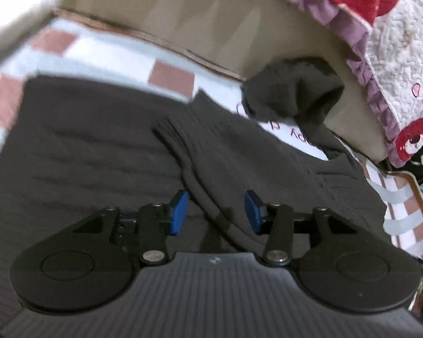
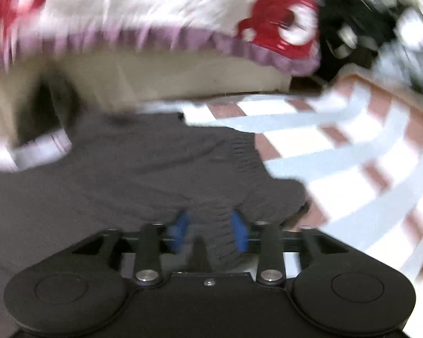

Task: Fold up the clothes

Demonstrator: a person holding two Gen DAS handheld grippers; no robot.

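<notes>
A dark grey knitted sweater lies on a checked mat. One ribbed sleeve is folded across its body. My left gripper hovers over the sleeve with its blue pads open around the fold. In the blurred right wrist view the same sweater fills the middle. My right gripper has its blue pads on either side of a ribbed edge of cloth; the jaws stand apart.
A beige sofa base runs along the back, with a white quilt with red prints and purple frill hanging over it. The mat's brown border lies at the right. Dark clutter sits beyond the mat.
</notes>
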